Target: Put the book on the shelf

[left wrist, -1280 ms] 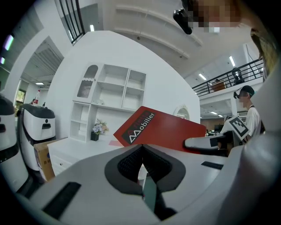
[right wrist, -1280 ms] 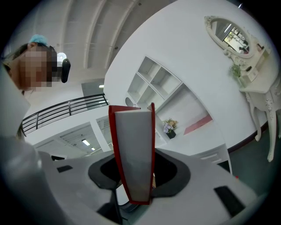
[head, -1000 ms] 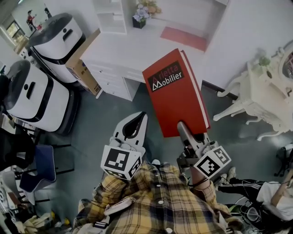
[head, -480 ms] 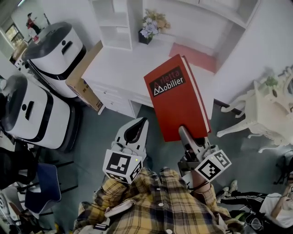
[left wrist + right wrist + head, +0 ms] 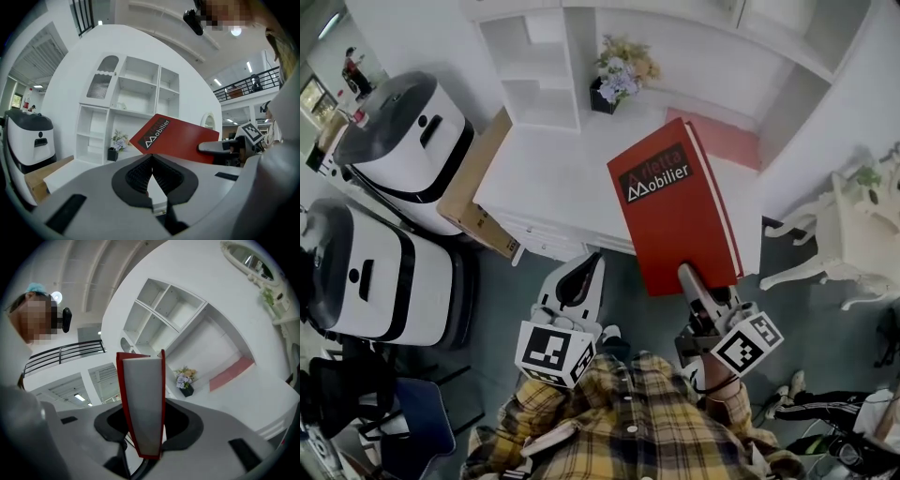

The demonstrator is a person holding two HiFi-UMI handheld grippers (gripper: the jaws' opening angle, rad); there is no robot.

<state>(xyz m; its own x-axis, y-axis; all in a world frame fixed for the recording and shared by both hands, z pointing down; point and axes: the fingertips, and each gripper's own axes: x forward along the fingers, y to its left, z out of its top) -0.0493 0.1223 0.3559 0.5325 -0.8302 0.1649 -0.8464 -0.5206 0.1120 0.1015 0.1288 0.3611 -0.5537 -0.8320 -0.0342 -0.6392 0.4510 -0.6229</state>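
Red book (image 5: 680, 220) clamped at its near edge in the right hand-held gripper (image 5: 696, 281).
The book juts forward from the jaws, cover facing up, pointing toward the white surface (image 5: 548, 178). Just left of it, the left hand-held gripper (image 5: 584, 272) is clenched on nothing. Ahead of both stand the white shelf (image 5: 534, 66) and a flower pot (image 5: 614, 86).

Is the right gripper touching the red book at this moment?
Touching. In the right gripper view, the right gripper is closed on the red book, its jaws pressing both covers with no gap.
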